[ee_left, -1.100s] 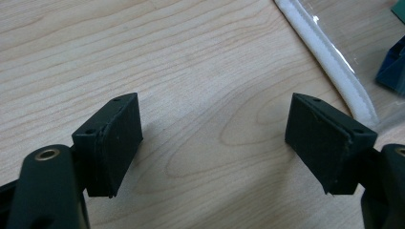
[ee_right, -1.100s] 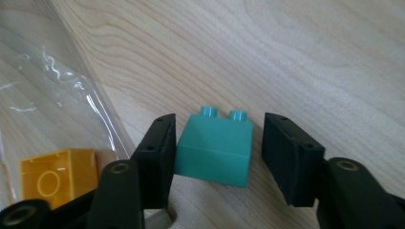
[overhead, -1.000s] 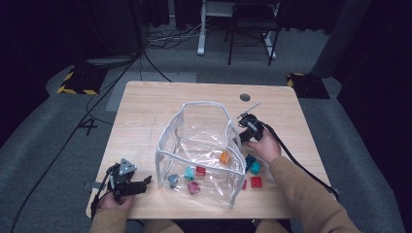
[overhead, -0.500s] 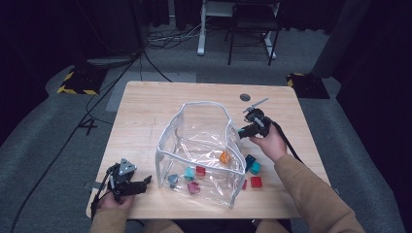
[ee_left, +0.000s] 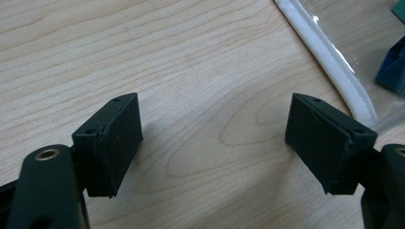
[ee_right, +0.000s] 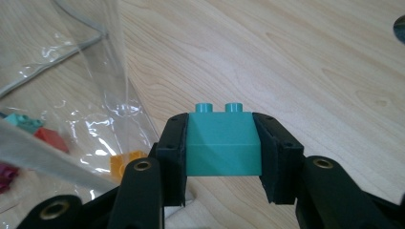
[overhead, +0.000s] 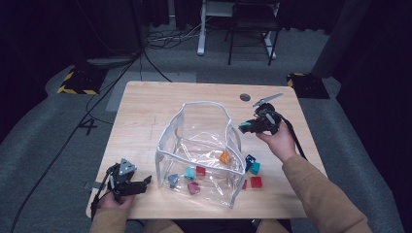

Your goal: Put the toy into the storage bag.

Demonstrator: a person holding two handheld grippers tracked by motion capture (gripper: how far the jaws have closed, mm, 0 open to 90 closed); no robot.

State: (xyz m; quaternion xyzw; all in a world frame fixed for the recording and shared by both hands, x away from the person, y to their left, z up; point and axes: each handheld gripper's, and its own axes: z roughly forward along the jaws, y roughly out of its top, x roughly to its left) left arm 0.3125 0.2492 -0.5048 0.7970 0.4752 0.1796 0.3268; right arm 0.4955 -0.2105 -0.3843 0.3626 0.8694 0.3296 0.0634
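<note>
A clear plastic bag (overhead: 201, 103) with white zip trim stands open in the middle of the wooden table. Orange (overhead: 224, 157), teal (overhead: 189, 172) and red (overhead: 200, 170) bricks lie inside it with others. My right gripper (overhead: 247, 126) hovers off the table beside the bag's right rim, shut on a teal two-stud brick (ee_right: 223, 148) that sits squarely between its pads. My left gripper (overhead: 145, 182) rests at the table's front left, just left of the bag. Its jaws stand wide open over bare wood (ee_left: 215, 143), with nothing between them.
Loose bricks lie on the table right of the bag: dark blue (overhead: 249, 160), teal (overhead: 254, 168) and red (overhead: 256, 182). A round cable hole (overhead: 245, 97) sits near the table's far right edge. The bag's white trim (ee_left: 329, 52) runs close to my left gripper's right jaw.
My right hand has risen with the teal brick and drifted slightly right, staying beside the bag's right rim. The left gripper has not moved.
</note>
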